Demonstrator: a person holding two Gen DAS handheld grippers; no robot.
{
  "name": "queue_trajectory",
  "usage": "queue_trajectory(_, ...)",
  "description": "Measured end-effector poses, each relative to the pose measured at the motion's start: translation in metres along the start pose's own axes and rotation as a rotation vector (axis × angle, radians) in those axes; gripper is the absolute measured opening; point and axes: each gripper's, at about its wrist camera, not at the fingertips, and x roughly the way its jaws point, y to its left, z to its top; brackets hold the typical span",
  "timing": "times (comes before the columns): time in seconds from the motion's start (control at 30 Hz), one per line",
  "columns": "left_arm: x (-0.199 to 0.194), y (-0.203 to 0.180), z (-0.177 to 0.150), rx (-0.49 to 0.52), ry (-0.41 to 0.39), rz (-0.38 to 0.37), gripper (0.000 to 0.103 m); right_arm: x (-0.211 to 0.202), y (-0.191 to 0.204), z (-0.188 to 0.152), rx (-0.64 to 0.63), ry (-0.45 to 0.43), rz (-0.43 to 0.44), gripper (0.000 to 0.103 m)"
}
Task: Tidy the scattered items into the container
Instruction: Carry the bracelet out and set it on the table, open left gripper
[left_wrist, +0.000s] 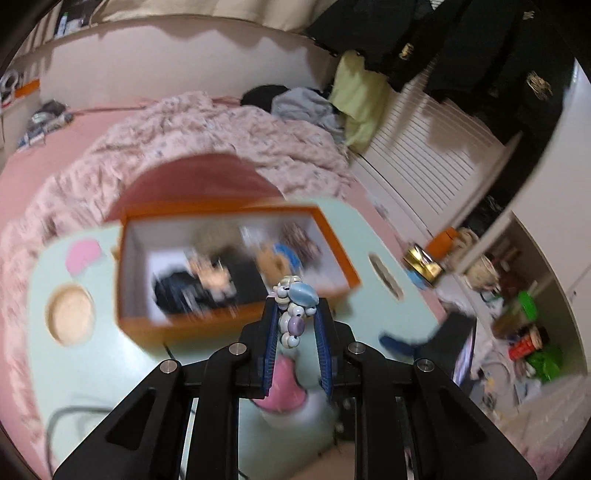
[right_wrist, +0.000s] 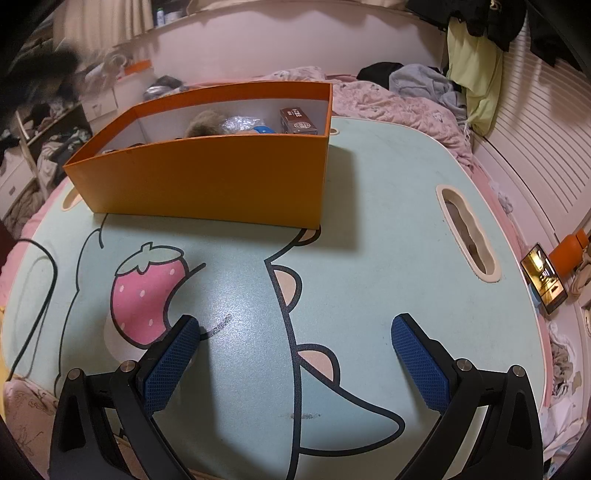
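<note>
Currently we hold the bead bracelet (left_wrist: 293, 308) in the clamped left gripper (left_wrist: 295, 314), short of the orange box (left_wrist: 236, 266); it dangles loosely and may slip. Our right gripper (right_wrist: 295, 354) stands wide, empty.

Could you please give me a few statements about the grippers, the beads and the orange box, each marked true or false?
1. The left gripper is clamped on a beaded bracelet. True.
2. The right gripper holds a bracelet too. False: its jaws stand wide apart with nothing between them.
3. The orange box is empty. False: several items already lie inside.
4. The box stands on the pale green table. True.
</note>
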Motion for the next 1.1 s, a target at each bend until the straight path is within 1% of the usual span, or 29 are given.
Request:
queue_trajectory(0.13, 0.025, 0.005, -0.036, -0.002, 0.033, 0.013, 0.02, 0.0, 0.0, -0.001, -0.001, 0.0, 0.001, 0.103)
queue_trajectory(0.2, 0.041, 0.014, -0.05, -0.029, 0.054, 0.013, 0.02, 0.0, 0.0, -0.001, -0.002, 0.0, 0.001, 0.103)
queue_trajectory(0.27, 0.057, 0.022, -0.06, -0.05, 0.089, 0.029, 0.021, 0.0, 0.0, -0.001, -0.002, 0.0, 0.002, 0.103)
queue_trajectory(0.37, 0.069, 0.028, -0.069, -0.091, 0.104, 0.039, 0.022, 0.0, 0.001, -0.001, -0.018, -0.001, 0.011, 0.103)
queue_trajectory(0.4, 0.068, 0.029, -0.069, -0.098, 0.1, 0.041, 0.028, 0.0, 0.001, -0.001, -0.018, -0.001, 0.011, 0.103)
queue_trajectory(0.43, 0.065, 0.03, -0.071, -0.105, 0.085, 0.045, 0.039, 0.0, 0.001, -0.001, -0.018, -0.001, 0.011, 0.103)
queue_trajectory(0.47, 0.056, 0.029, -0.073, -0.115, 0.045, 0.053, 0.045, 0.001, 0.001, 0.0, -0.019, -0.001, 0.01, 0.103)
queue_trajectory(0.5, 0.051, 0.029, -0.074, -0.12, 0.012, 0.056, 0.062, 0.0, 0.001, 0.0, -0.019, -0.001, 0.011, 0.103)
queue_trajectory(0.53, 0.045, 0.03, -0.077, -0.128, -0.021, 0.054, 0.076, 0.0, 0.001, -0.001, -0.023, -0.001, 0.013, 0.103)
queue_trajectory(0.57, 0.037, 0.032, -0.081, -0.143, -0.065, 0.044, 0.079, 0.001, 0.001, -0.001, -0.024, -0.001, 0.014, 0.103)
queue_trajectory(0.67, 0.032, 0.038, -0.087, -0.193, -0.109, 0.039, 0.08, 0.001, 0.001, -0.001, -0.032, -0.002, 0.018, 0.103)
queue_trajectory(0.77, 0.034, 0.045, -0.094, -0.24, -0.114, 0.038, 0.08, 0.001, 0.001, -0.001, -0.033, -0.002, 0.018, 0.103)
queue_trajectory(0.83, 0.035, 0.045, -0.094, -0.249, -0.118, 0.044, 0.08, 0.0, 0.001, -0.002, -0.034, -0.002, 0.019, 0.103)
queue_trajectory(0.93, 0.031, 0.044, -0.094, -0.248, -0.147, 0.047, 0.08, 0.0, 0.001, -0.002, -0.036, -0.003, 0.02, 0.103)
queue_trajectory(1.1, 0.026, 0.047, -0.095, -0.266, -0.18, 0.037, 0.08, 0.001, 0.002, -0.002, -0.04, -0.002, 0.022, 0.103)
